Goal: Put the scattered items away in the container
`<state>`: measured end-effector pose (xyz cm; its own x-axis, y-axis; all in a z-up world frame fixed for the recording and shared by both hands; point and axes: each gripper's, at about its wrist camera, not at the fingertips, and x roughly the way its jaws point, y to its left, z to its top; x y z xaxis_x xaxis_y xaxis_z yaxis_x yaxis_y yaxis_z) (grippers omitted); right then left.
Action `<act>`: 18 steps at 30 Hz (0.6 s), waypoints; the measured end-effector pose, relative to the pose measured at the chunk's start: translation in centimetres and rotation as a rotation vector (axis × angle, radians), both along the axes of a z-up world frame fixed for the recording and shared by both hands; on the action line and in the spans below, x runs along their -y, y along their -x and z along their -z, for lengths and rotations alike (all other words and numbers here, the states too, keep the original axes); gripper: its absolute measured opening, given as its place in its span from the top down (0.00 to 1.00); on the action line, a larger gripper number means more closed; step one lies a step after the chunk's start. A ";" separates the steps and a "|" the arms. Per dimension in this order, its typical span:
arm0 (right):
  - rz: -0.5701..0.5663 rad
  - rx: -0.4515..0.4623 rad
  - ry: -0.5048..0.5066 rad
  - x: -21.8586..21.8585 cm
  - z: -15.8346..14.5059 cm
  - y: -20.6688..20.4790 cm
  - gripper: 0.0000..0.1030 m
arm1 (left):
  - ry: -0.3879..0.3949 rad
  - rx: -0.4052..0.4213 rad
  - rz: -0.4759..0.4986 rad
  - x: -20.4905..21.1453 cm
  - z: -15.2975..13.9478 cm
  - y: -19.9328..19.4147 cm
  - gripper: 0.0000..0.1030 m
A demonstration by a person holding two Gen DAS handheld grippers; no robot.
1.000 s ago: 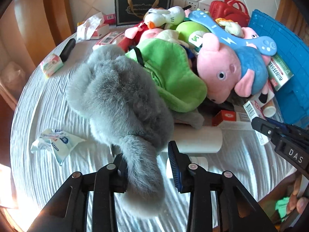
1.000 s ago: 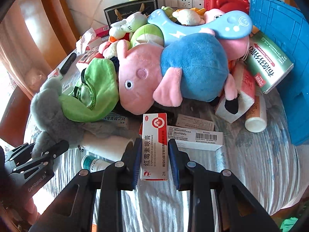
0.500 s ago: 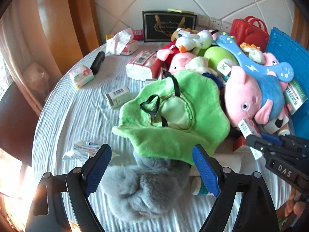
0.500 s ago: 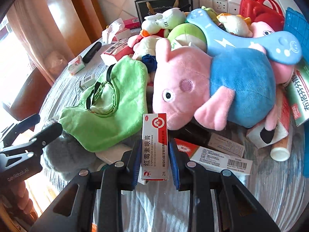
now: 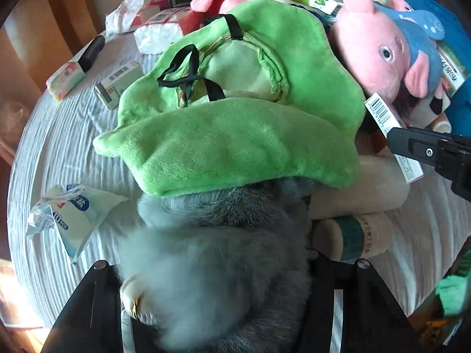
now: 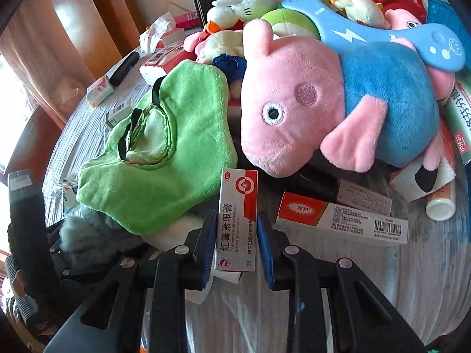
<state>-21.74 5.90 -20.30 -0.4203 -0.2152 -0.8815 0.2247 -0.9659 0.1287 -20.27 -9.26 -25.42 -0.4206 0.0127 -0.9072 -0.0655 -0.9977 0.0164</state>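
Observation:
My left gripper [image 5: 212, 279] stands wide around a grey furry plush [image 5: 217, 253] that fills the gap and hides its pads; whether it grips is unclear. The plush lies half under a green plush bag [image 5: 235, 135], which also shows in the right wrist view [image 6: 164, 158]. My right gripper [image 6: 237, 229] is shut on a red and white eye ointment box [image 6: 237, 214], held upright above the table. That box and the right gripper tip [image 5: 412, 144] appear at the right of the left wrist view. A blue container [image 5: 462, 94] stands at the right.
A pink and blue pig plush [image 6: 338, 108] tops a pile of toys. Medicine boxes [image 6: 341, 220], a white bottle [image 5: 350, 238], a white roll [image 5: 359, 191], a torn wipe packet [image 5: 70, 217] and small boxes [image 5: 117, 83] lie on the white cloth.
The left gripper opened wide, letting go of the grey plush's tail, then moved in low around its body. The right gripper carried the ointment box a little closer to the pile.

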 end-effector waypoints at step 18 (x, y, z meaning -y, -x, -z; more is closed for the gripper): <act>0.081 -0.131 -0.005 -0.3 -6.4 -1.2 0.74 | -0.007 -0.365 0.091 -0.7 -13.1 0.6 0.56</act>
